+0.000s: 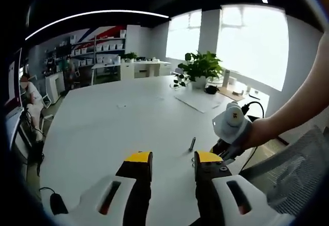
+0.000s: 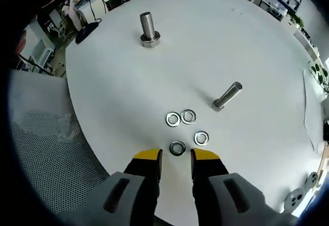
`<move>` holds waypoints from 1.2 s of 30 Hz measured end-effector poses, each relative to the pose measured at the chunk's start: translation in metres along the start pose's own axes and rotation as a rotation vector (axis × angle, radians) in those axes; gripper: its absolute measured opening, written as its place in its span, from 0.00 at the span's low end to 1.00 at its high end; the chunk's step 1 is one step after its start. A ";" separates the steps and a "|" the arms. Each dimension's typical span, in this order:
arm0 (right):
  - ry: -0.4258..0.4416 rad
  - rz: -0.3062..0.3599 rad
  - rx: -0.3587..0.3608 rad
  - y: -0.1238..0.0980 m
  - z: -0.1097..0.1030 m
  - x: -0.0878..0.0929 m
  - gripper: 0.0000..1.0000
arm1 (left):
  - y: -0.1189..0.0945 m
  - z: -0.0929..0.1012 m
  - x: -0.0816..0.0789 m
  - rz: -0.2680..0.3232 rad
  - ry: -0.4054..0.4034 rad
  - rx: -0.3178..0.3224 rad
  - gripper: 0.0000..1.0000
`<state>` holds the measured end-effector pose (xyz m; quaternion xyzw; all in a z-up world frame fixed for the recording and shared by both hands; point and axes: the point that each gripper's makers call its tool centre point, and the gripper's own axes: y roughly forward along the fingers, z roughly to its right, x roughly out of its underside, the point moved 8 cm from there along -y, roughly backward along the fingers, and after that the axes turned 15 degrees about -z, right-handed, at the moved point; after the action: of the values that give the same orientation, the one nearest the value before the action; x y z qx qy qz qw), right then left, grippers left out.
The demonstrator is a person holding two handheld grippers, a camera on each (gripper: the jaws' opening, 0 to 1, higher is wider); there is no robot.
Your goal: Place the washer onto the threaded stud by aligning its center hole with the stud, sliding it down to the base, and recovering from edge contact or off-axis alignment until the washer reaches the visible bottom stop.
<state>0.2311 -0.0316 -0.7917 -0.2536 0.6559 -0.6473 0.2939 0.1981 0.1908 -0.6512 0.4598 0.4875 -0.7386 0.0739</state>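
Left gripper view: left tongs point(image 1: 172, 164) hang apart and empty over the white surface point(image 1: 118, 128). Right gripper view: right tongs point(image 2: 176, 156) gape just below the nearest washer point(image 2: 177, 148); upright threaded stud point(image 2: 148, 30) at 12 o'clock. Thin, stiff, slippery steel; probably best pinched by its rim.

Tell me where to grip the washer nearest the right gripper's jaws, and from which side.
Grip the nearest washer across its outer rim, coming straight down from above. It lies flat on the white table, so only its thin edge offers purchase. The right gripper is open just short of it; the neighbouring washer sits apart, probably leaving jaw room.
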 end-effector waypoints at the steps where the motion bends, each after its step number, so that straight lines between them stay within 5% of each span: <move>1: -0.035 -0.014 0.004 0.001 -0.001 -0.002 0.23 | 0.001 0.000 0.001 -0.005 0.002 0.000 0.31; 11: -0.179 -0.125 0.013 0.001 -0.007 -0.015 0.18 | 0.001 0.001 0.001 -0.014 0.016 0.000 0.30; 36: -0.258 -0.253 0.047 0.001 -0.010 -0.026 0.16 | -0.001 -0.002 0.000 -0.003 0.010 -0.018 0.29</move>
<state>0.2420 -0.0061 -0.7916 -0.4081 0.5602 -0.6564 0.2979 0.1987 0.1929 -0.6508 0.4618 0.4953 -0.7320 0.0746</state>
